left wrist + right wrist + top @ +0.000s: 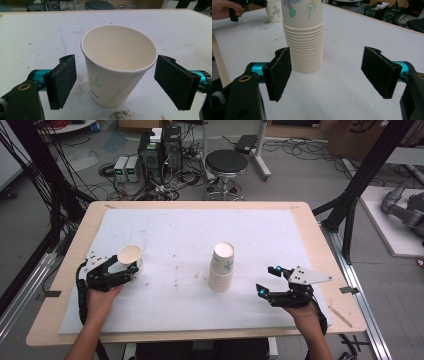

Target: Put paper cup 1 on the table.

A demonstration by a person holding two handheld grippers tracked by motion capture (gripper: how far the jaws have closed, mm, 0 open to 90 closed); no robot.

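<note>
White paper cup [117, 67] sits upright between the jaws of my left gripper [121, 270], near the left edge of the surface [165, 227]. Jaws are spread wide, pads [62, 80] clear of the cup wall on both sides, nothing gripped. Cup is empty inside; floral print on the outside.

Right gripper [271, 280] has its jaws open too, holding nothing, aimed at the stack of cups [221, 267] mid-surface and short of it. The left pad looks just beside the stack's base in the right gripper view; I can't tell if it touches.

Risks as I read them:
- Pulling the left gripper back crooked could clip the rim and tip the single cup. It's light and empty.
- Closing the right jaws low on the stack would likely grab several nested cups, not one.
- Squeezing hard would crush the paper wall.

Stack's top cup is empty. Beyond the surface: stool [226, 165], floor cables.
</note>
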